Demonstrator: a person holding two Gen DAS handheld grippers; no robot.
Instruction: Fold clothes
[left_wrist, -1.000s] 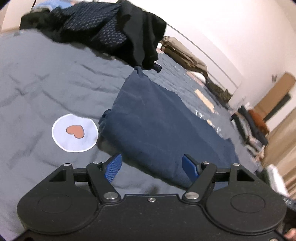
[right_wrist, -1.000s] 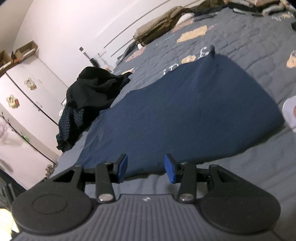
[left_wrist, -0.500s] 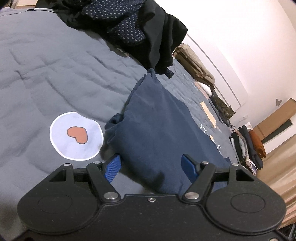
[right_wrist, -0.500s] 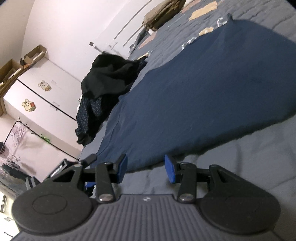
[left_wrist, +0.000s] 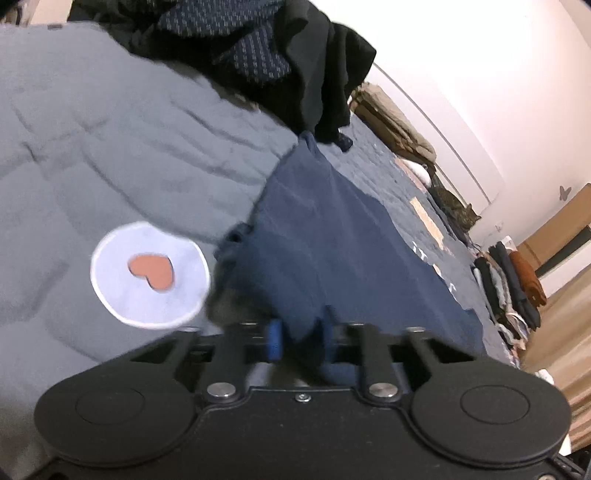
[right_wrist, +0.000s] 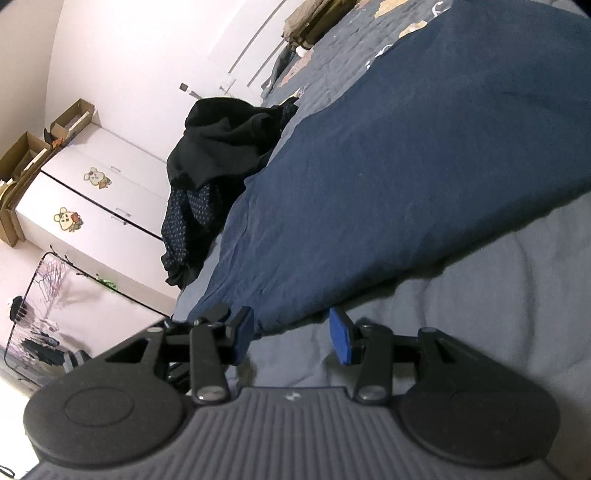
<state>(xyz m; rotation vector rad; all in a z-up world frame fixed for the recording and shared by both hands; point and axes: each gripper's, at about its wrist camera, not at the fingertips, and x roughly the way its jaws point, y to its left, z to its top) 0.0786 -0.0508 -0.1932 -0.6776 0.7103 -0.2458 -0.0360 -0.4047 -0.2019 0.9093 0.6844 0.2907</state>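
Note:
A navy garment (left_wrist: 332, 236) lies partly folded on the grey bed cover (left_wrist: 92, 155). My left gripper (left_wrist: 297, 338) is shut on the near edge of this navy garment, with cloth bunched between its blue pads. In the right wrist view the same navy garment (right_wrist: 406, 166) spreads across the bed. My right gripper (right_wrist: 291, 338) stands open at its near corner, the cloth edge just ahead of the left pad and nothing between the fingers.
A heap of black and dotted dark clothes (left_wrist: 266, 55) lies at the far end of the bed, seen too as the clothes heap (right_wrist: 221, 147). Folded clothes (left_wrist: 513, 280) are stacked at the far right. A white wardrobe (right_wrist: 96, 195) stands by the wall. A heart patch (left_wrist: 149, 273) marks the cover.
My left gripper has gone from open to shut on the navy garment's near edge. My right gripper has moved closer to the garment's corner and stays open.

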